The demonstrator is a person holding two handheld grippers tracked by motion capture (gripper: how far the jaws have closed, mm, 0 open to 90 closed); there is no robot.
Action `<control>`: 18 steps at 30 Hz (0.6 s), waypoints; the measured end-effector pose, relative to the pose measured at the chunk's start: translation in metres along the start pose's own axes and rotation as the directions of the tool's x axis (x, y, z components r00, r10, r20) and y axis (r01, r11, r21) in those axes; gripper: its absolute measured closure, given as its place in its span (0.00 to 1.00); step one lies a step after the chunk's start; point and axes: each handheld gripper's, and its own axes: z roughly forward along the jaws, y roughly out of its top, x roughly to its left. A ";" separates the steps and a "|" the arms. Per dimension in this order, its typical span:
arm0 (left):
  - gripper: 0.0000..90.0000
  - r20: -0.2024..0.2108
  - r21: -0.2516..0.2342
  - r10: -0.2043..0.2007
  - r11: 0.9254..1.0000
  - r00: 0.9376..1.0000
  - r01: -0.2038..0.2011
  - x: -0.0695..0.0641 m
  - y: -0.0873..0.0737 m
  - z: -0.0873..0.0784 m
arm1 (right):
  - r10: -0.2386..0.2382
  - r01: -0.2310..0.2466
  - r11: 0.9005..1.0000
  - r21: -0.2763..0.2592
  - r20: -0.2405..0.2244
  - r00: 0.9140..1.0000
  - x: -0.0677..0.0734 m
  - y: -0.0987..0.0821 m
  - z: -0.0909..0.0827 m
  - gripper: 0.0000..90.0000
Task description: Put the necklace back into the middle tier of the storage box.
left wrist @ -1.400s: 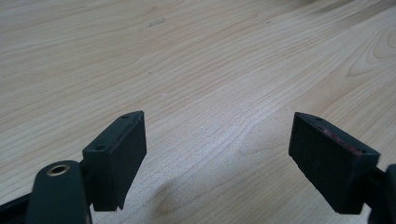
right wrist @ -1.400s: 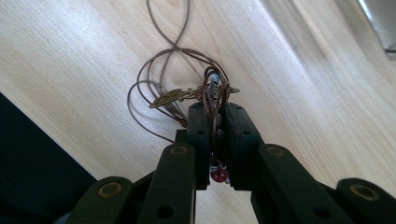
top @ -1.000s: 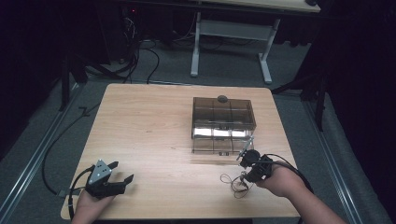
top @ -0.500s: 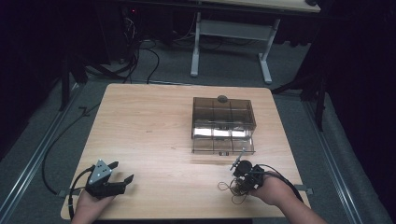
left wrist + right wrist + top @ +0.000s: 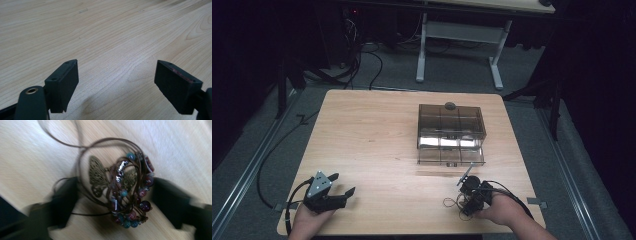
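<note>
A piece of bead jewellery [image 5: 125, 195] on brown cord, with a brass butterfly charm [image 5: 97, 178], lies on the wooden table [image 5: 377, 135] near its front right. My right gripper [image 5: 115, 197] is open and stands over it, one black jaw on each side of the beads. In the high view the right gripper [image 5: 464, 202] sits low on the table with loops of the jewellery's cord [image 5: 451, 202] beside it. My left gripper [image 5: 343, 183] rests at the front left, open, with bare wood between its jaws [image 5: 116, 82].
A smoky clear box with compartments [image 5: 451, 125] stands right of the table's centre, its front drawer [image 5: 451, 156] pulled out. A small dark object [image 5: 450, 105] sits at the box's back edge. Cables trail from both grippers over the table's front edge.
My right gripper has moved from just in front of the box toward the table's front edge, down over the jewellery. The left gripper has stayed still.
</note>
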 end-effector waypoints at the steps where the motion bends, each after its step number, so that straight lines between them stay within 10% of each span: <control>1: 0.22 0.001 0.002 -0.001 1.000 1.000 0.001 0.000 0.000 0.000 | -0.018 0.018 1.000 -0.009 0.001 1.000 0.002 0.000 -0.002 0.47; 8: 0.22 0.002 0.001 -0.001 1.000 1.000 0.001 0.000 0.000 0.000 | -0.062 0.062 0.998 -0.003 0.009 0.998 0.005 0.001 -0.004 0.57; 9: 0.22 0.001 0.000 0.000 1.000 1.000 0.000 0.000 0.000 0.000 | -0.074 0.074 0.997 -0.008 0.009 0.997 0.005 0.001 -0.006 0.83; 18: 0.22 0.002 0.003 -0.002 1.000 1.000 0.002 0.000 0.000 0.000 | -0.083 0.083 0.996 0.026 0.004 0.997 0.001 0.002 -0.007 0.83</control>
